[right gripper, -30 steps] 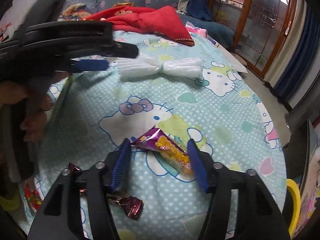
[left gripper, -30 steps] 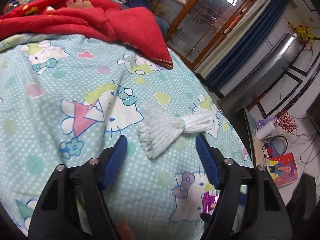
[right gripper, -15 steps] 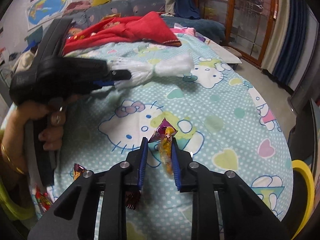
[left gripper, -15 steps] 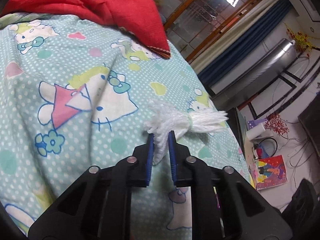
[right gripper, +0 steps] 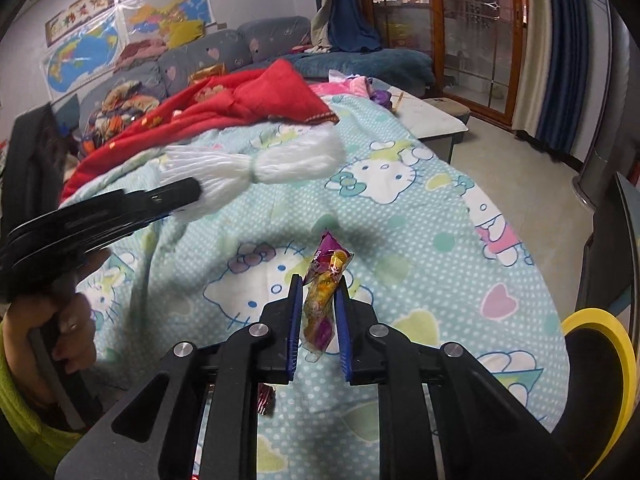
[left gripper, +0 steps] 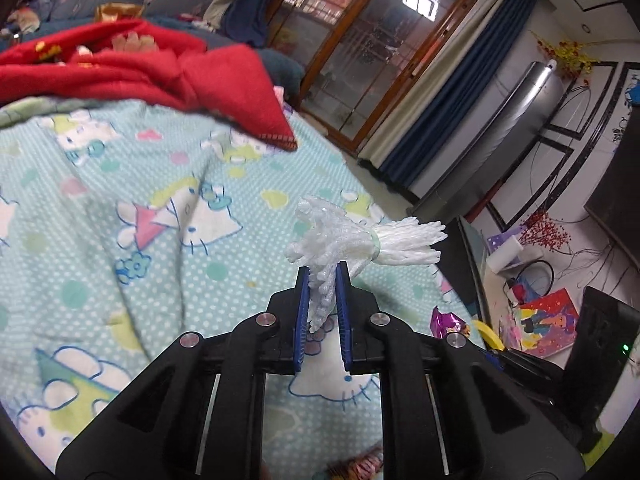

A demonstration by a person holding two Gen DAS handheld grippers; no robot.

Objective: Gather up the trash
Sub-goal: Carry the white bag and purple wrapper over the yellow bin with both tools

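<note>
**Gripping one piece of trash in each set of tongs, over the bed**

Bedsheet [left gripper: 132,240]: pale teal, white dots, cartoon cat print, fills both views. Red blanket [left gripper: 140,72] bunched at its far end; grey sofa [right gripper: 240,48] behind that. Wood-framed glass doors [left gripper: 372,52] and blue curtains [left gripper: 452,92] at the back of the room.

Left gripper [left gripper: 322,280]: blue pads nearly together, pinching the frayed lower end of a white foam net [left gripper: 360,240]. The net is bound at its waist by a pale band and is off the sheet, sticking up and to the right of the pads.

Right gripper [right gripper: 319,296]: pads likewise close together, clamped on a purple-and-yellow snack wrapper [right gripper: 324,284] held upright between them, its top corner poking above the fingertips, clear of the sheet.

Only the right wrist view shows the hand [right gripper: 70,332] on the left tool's handle, a yellow-green sleeve [right gripper: 24,412], wall maps [right gripper: 116,28], a yellow rim [right gripper: 612,344] at right, and a small dark red wrapper [right gripper: 265,398] under the tool.

Only the left wrist view shows the cluttered floor: a colourful book [left gripper: 548,320] and cables.
</note>
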